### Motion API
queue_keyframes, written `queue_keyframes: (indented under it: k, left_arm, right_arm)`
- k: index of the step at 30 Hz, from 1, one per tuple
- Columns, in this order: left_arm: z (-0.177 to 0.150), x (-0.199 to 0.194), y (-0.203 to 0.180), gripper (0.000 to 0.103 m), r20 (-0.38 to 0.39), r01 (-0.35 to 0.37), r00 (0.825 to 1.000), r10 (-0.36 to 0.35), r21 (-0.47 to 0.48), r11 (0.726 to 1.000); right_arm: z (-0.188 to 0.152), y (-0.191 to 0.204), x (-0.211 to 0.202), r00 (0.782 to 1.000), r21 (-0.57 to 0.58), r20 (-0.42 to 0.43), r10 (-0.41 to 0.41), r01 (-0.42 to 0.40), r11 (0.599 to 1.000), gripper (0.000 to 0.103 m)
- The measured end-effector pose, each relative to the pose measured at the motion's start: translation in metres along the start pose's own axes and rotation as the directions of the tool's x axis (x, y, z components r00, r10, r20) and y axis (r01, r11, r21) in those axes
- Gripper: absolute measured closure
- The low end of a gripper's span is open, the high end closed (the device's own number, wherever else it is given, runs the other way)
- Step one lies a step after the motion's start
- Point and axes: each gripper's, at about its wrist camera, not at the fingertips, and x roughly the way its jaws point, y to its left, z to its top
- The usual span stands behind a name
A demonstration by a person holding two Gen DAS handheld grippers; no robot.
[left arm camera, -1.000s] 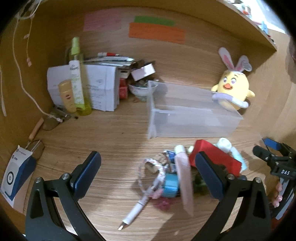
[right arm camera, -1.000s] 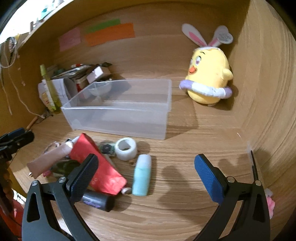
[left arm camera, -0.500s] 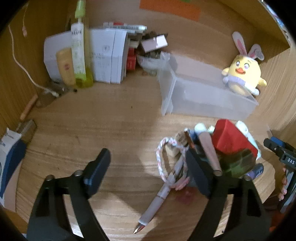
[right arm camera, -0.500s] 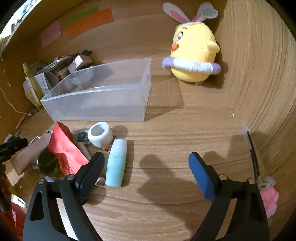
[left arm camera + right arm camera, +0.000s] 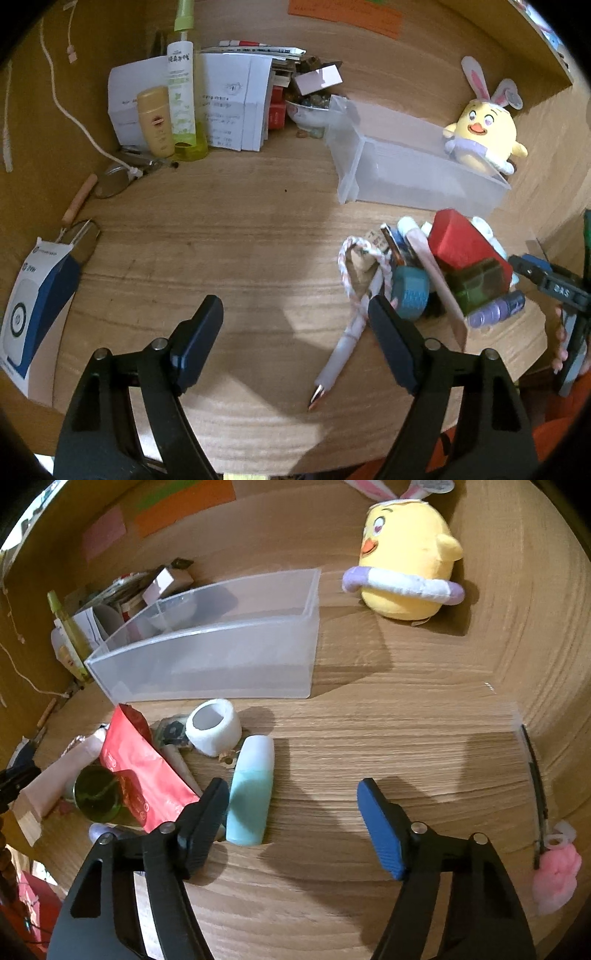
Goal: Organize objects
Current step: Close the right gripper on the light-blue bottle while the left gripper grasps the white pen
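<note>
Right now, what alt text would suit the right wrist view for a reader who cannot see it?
The open right gripper hangs over a wooden desk, its left finger beside a lying mint bottle. Behind sit a white tape roll, a red pouch, an empty clear bin and a yellow chick plush.

Lay heaped on the table just before an empty translucent bin (image 5: 207, 657): red pouch (image 5: 142, 771), white tape roll (image 5: 213, 726), mint bottle (image 5: 251, 794), green jar (image 5: 96, 795), pen (image 5: 347, 339) apart leftward.
</note>
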Motion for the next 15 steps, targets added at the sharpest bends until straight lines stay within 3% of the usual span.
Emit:
queue_keyframes:
  k: [9,15]
  left_arm:
    - [-0.018,0.016,-0.008,0.021,-0.05,0.004,0.999,-0.002,0.045,0.999]
    - [-0.019,0.02,-0.018,0.037,-0.015,-0.021,1.0,0.023,0.09,0.996]
  right_arm:
    - [0.003,0.01,0.009,0.999,-0.048,-0.018,-0.051,0.05,0.998,0.047]
    - [0.005,0.01,0.01,0.997,-0.051,-0.01,-0.07,0.07,0.996,0.06]
